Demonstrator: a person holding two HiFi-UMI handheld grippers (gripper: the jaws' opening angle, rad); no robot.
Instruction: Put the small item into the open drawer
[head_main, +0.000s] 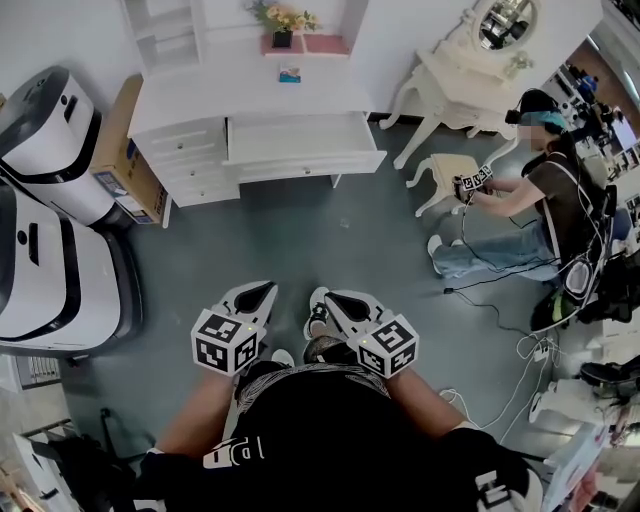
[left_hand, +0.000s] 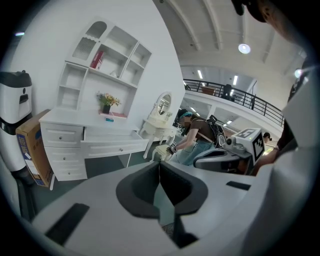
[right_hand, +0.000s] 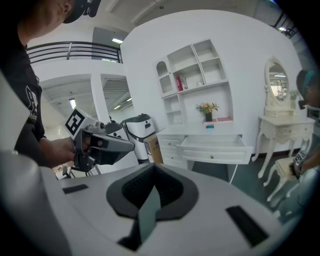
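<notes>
**Left hand-held gripper (head_main: 258, 293) and right hand-held gripper (head_main: 333, 301) both clenched and empty, well short of the open drawer (head_main: 305, 164)**

From the head view, the left hand-held gripper and the right hand-held gripper sit side by side in front of the person's waist. They are near each other but apart. Each tips a little downward over the grey floor (head_main: 300, 230) and aims at the white counter (head_main: 190, 100) far ahead. Each gripper's own view shows its jaws pressed together with nothing between them.

The small item (head_main: 289, 74), teal and white, lies on the counter top well ahead of both grippers. It is just beyond the open drawer and just short of a pot of flowers (head_main: 283, 25) by the wall. The drawer is pulled out toward the grippers, to the right of a stack of shut drawers (head_main: 190, 165).

Ahead and to the left of the left hand-held gripper stand a cardboard box (head_main: 125, 150) and white machines (head_main: 45, 140). Ahead and to the right of the right hand-held gripper, another person (head_main: 545, 195) is low on the floor beside a stool (head_main: 450, 172) and a white dressing table (head_main: 455, 75).
</notes>
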